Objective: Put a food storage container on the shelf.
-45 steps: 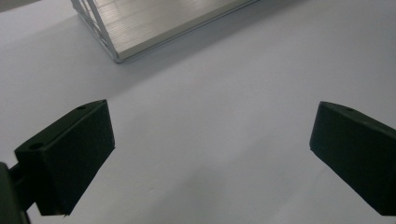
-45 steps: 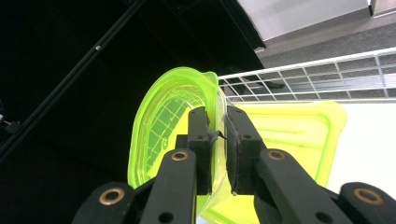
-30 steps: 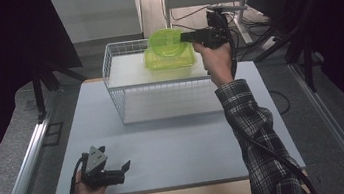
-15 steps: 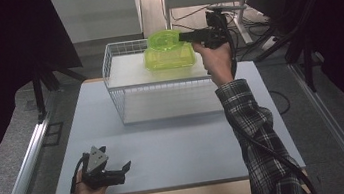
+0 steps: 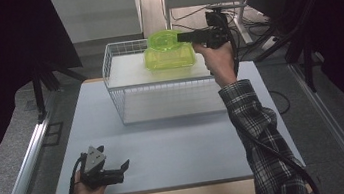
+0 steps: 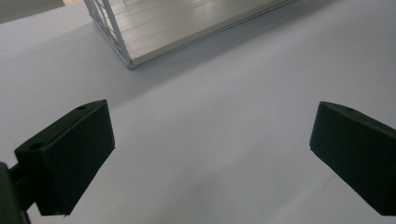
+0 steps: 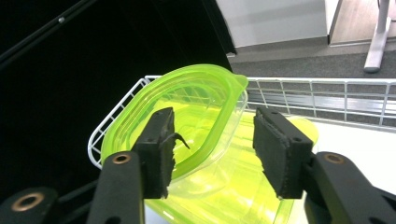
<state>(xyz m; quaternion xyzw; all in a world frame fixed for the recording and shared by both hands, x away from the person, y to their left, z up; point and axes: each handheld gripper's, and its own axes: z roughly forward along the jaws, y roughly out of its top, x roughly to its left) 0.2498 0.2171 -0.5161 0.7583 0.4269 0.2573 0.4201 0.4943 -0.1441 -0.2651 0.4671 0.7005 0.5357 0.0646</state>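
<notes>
A translucent green tub (image 5: pixel 162 40) (image 7: pixel 187 100) leans tilted on a second green tub (image 5: pixel 171 58) (image 7: pixel 243 196) at the back of a white wire basket (image 5: pixel 108 52) (image 7: pixel 327 86). My right gripper (image 5: pixel 180 37) (image 7: pixel 212 135) hovers level over the basket's far right side. Its jaws have just been opening, and the tilted tub's rim stands between the pads without either pressing on it. At the table's near left my left gripper (image 5: pixel 124 166) (image 6: pixel 210 135) rests low and open, with bare table between its fingers.
The basket's near corner (image 6: pixel 112 32) lies ahead of the left gripper. A pale grey mat (image 5: pixel 181 141) covers the table between basket and front edge. Desk legs and cables (image 5: pixel 239 12) stand beyond the table, and metal rails (image 5: pixel 28 166) run along both sides.
The right gripper's jaws have spread apart around the tilted tub's rim. Both hands have kept their places.
</notes>
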